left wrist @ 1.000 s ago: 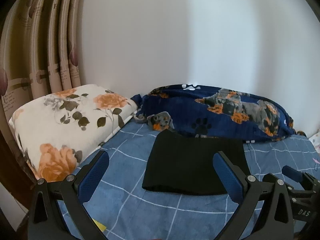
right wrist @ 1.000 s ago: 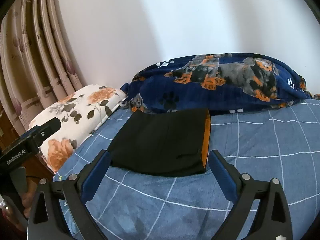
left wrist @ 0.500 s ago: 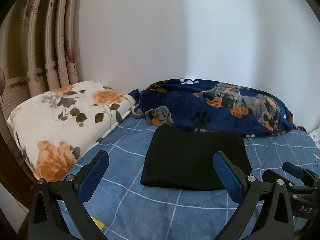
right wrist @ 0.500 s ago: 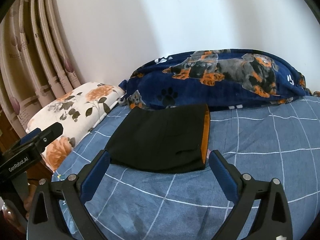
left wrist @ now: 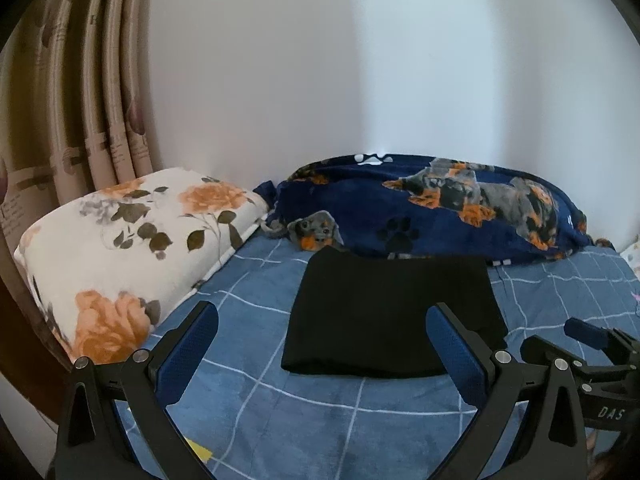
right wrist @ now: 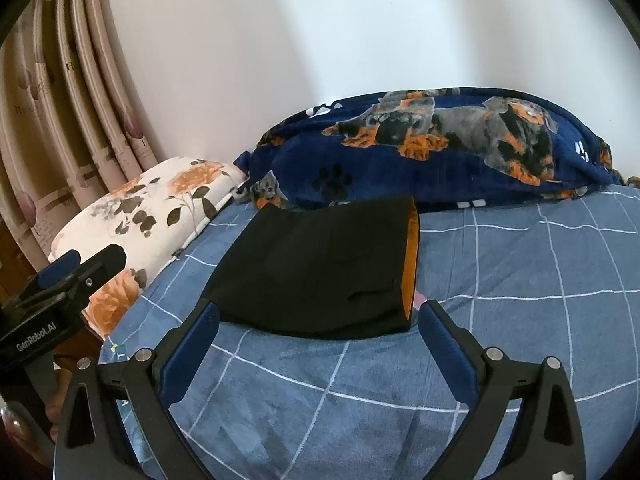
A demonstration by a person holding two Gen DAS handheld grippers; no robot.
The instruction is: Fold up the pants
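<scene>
Both cameras have tilted slightly since a second ago. From my left wrist view, the left gripper (left wrist: pixel 322 336) hangs spread wide and empty above the checked sheet (left wrist: pixel 320 412), the folded black pants (left wrist: pixel 394 316) lying flat near the dog-print blanket (left wrist: pixel 432 208). From my right wrist view, the right gripper (right wrist: pixel 318 334) is likewise spread, pants (right wrist: pixel 320 272) just ahead, beside the floral pillow (right wrist: pixel 152 216).
</scene>
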